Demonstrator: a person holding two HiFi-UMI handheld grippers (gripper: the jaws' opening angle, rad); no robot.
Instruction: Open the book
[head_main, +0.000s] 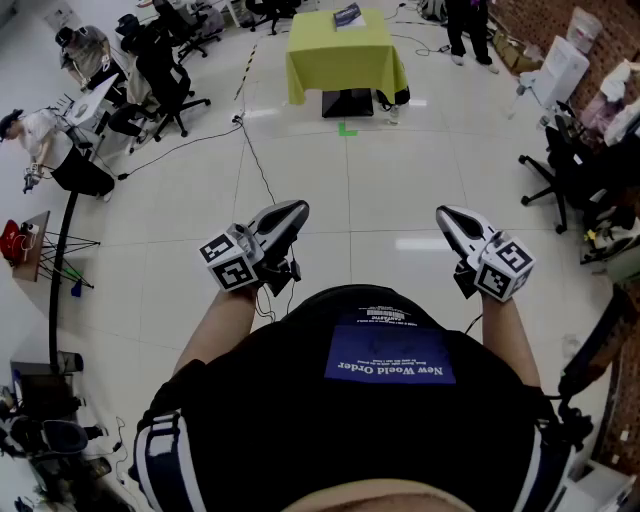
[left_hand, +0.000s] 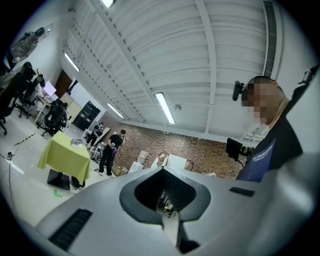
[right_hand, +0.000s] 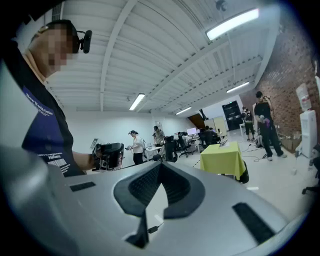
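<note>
A blue-covered book (head_main: 348, 15) lies shut on a table with a yellow-green cloth (head_main: 345, 60), far across the room. The same table (left_hand: 64, 156) shows small at the left of the left gripper view, and the table (right_hand: 223, 158) sits right of centre in the right gripper view. My left gripper (head_main: 296, 209) and right gripper (head_main: 444, 214) are held side by side in front of my body, far from the book. Both point ahead with jaws together and nothing between them. Seen along its own jaws, the left gripper (left_hand: 163, 171) is shut, and so is the right gripper (right_hand: 160, 166).
White tiled floor stretches between me and the table, crossed by a black cable (head_main: 262, 170). Office chairs (head_main: 165, 85) and seated people (head_main: 40, 140) line the left. A person (head_main: 466, 25) stands beyond the table. More chairs (head_main: 560, 170) and a brick wall are at right.
</note>
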